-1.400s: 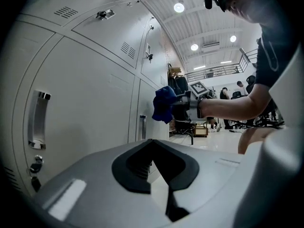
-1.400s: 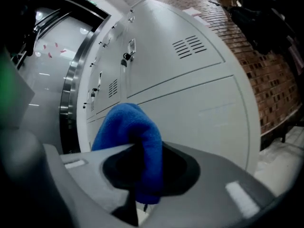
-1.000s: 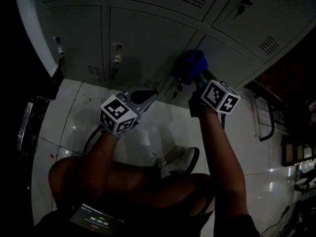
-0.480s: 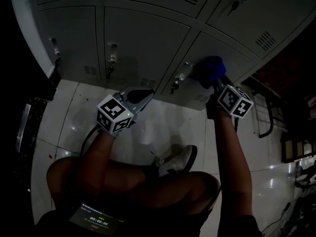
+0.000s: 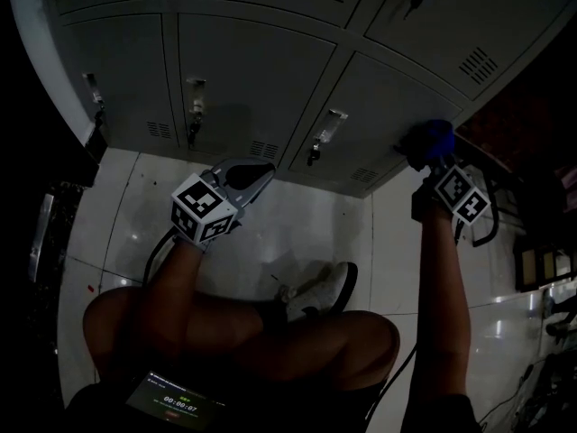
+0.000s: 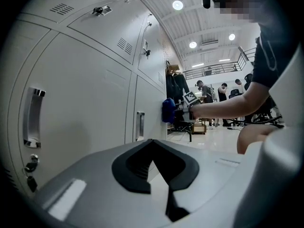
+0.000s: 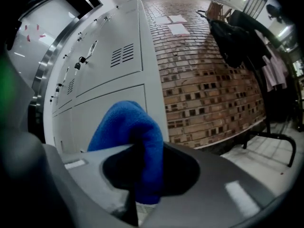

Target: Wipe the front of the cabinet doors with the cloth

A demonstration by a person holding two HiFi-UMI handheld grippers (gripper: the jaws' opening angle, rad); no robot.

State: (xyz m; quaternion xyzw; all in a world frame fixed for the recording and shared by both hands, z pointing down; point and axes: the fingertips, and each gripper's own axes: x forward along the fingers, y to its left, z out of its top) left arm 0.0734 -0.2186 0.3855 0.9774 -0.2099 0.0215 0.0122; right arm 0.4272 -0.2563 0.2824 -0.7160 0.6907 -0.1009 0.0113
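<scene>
Cloth (image 7: 130, 127) is bunching between the jaws of your right gripper (image 7: 142, 175), which is clamping tight on it, with blue folds spilling out past the tips. You appear to be pressing the cloth against the far-right lower cabinet door (image 5: 379, 106), close to its right edge, so the rest of the row is lying to the left of that gripper. Your left gripper (image 5: 257, 171) is hovering nearer you, above the floor (image 5: 297, 233), jaws together on nothing and apart from the doors. Your right hand is the one placed for wiping leftward.
</scene>
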